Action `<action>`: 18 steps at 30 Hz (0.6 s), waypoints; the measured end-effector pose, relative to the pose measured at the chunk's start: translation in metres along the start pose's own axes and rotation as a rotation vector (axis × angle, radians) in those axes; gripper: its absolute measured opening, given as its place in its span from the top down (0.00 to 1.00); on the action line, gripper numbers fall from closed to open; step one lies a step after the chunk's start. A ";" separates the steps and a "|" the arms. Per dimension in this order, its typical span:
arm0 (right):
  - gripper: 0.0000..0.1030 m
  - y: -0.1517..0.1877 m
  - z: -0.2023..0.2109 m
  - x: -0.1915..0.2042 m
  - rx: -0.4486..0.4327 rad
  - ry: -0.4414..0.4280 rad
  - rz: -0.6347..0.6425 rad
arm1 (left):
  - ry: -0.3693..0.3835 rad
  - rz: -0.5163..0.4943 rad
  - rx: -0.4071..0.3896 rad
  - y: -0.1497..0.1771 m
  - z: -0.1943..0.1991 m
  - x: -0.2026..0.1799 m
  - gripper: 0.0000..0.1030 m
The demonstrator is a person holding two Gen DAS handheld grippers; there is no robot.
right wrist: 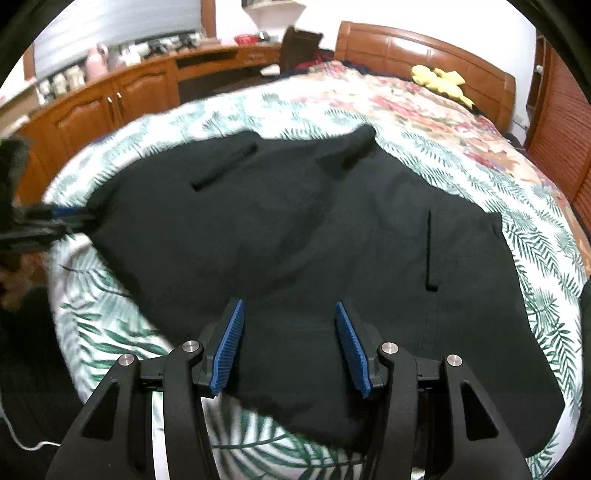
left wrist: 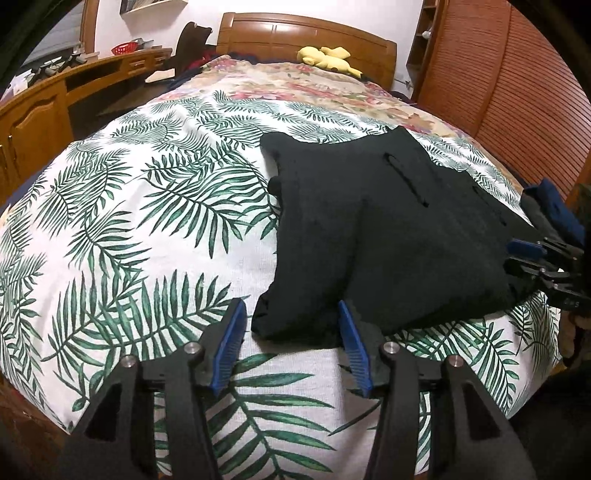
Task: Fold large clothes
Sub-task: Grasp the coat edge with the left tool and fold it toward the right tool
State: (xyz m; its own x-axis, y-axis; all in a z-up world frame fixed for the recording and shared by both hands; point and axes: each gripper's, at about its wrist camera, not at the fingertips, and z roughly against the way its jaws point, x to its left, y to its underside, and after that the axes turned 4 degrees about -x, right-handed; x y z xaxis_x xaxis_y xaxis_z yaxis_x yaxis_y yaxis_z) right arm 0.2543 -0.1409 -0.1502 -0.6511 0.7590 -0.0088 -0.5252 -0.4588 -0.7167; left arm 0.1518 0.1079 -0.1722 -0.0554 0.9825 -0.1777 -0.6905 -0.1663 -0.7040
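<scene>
Lying folded on the leaf-print bedspread, black garment; both claws released, gripping nothing.

left tool: jaws apart, angled down | right tool: same

A wooden-framed bed fills both views, its headboard at the top of each frame. A white cover printed with green palm fronds spreads over the near half; a floral quilt in reds and creams lies beyond it toward the headboard. A black garment rests flat on the palm-print cover, right of centre in the left wrist view and across the middle in the right wrist view. A yellow soft toy sits by the headboard, upper right.
</scene>
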 end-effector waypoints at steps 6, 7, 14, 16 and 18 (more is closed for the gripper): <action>0.49 0.008 -0.017 0.009 0.071 -0.018 0.042 | 0.010 -0.015 -0.002 -0.003 0.003 -0.007 0.69; 0.49 0.008 -0.017 0.007 0.072 -0.025 0.033 | 0.013 -0.014 -0.006 -0.005 0.004 -0.009 0.73; 0.49 0.010 -0.010 -0.005 0.064 -0.022 0.021 | 0.014 -0.062 -0.108 -0.036 0.036 -0.037 0.93; 0.49 0.011 0.001 -0.020 0.045 -0.002 -0.006 | 0.017 -0.101 -0.155 -0.053 0.051 -0.056 0.94; 0.49 0.014 0.015 -0.038 0.018 0.022 -0.048 | 0.014 -0.133 -0.178 -0.067 0.060 -0.073 0.96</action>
State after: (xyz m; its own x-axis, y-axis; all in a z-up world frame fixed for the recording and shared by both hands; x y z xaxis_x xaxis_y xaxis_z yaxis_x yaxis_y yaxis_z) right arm 0.2632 -0.1826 -0.1498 -0.6132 0.7899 0.0100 -0.5652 -0.4298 -0.7042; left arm 0.1593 0.0520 -0.0710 0.0380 0.9957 -0.0839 -0.5524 -0.0491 -0.8321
